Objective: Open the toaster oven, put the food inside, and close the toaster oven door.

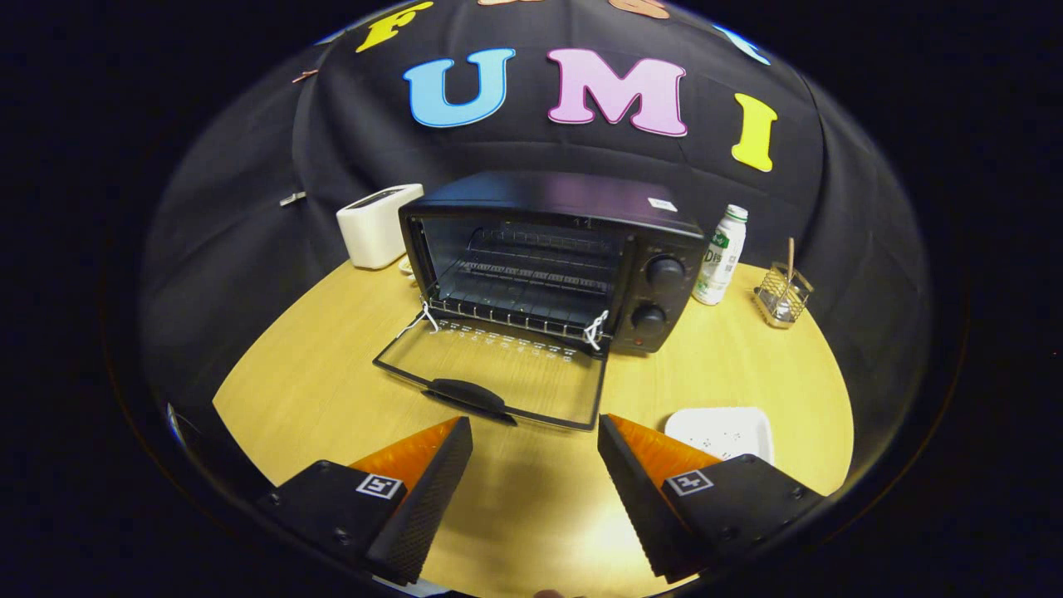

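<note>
A black toaster oven (573, 249) stands on the wooden table (747, 374) beyond my fingers. Its glass door (498, 374) lies folded down flat toward me, the dark handle (469, 394) at its near edge. Inside I see wire racks (531, 278) and no food on them. My gripper (536, 432) is open, fingers spread wide just short of the door handle, with nothing between them. A white plate (721, 432) lies on the table just beyond the right finger; I cannot tell if anything lies on it.
A white pop-up toaster (375, 224) stands left of the oven. Right of the oven are a white bottle with a green label (721, 253) and a small wire basket (783, 292) holding a stick. Black cloth walls the booth behind.
</note>
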Available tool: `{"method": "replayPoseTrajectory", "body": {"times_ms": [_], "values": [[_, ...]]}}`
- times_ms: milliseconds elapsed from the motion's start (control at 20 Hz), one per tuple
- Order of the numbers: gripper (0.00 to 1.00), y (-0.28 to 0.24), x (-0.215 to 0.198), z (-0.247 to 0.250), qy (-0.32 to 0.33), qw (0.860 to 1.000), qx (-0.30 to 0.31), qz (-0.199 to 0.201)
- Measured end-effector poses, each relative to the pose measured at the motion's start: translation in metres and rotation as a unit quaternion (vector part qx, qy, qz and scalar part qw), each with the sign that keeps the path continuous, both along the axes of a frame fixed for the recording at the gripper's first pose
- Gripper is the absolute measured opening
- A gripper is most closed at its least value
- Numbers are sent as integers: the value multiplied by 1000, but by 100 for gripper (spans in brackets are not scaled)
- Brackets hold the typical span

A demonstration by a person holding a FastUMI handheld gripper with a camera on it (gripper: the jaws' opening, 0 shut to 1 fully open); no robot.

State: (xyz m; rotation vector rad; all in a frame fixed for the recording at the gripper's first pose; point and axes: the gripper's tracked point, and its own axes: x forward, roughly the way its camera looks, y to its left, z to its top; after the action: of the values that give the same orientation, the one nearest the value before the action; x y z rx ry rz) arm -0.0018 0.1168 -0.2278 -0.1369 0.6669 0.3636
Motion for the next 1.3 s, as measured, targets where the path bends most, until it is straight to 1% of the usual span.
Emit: {"method": "replayPoseTrajectory", "body": {"times_ms": [100, 200, 300, 400, 500, 600, 750, 850, 1000, 1100, 1150, 1300], "values": [[99, -27, 0, 17, -1, 1000, 2, 15], [99, -58, 3, 21, 16, 1000, 7, 7], [99, -91, 13, 15, 38, 999, 18, -18], [99, -127, 19, 0, 70, 996, 13, -47], [99, -154, 21, -16, 100, 993, 15, -68], [99, -177, 20, -28, 117, 990, 14, -81], [99, -211, 22, -43, 140, 985, -3, -99], [99, -230, 22, -60, 158, 981, -18, -110], [99, -249, 25, -85, 186, 974, -22, -127], [99, -267, 30, -101, 188, 971, -50, -138], [99, -274, 30, -108, 194, 969, -61, -139], [99, -280, 29, -120, 211, 964, -68, -143]]}}
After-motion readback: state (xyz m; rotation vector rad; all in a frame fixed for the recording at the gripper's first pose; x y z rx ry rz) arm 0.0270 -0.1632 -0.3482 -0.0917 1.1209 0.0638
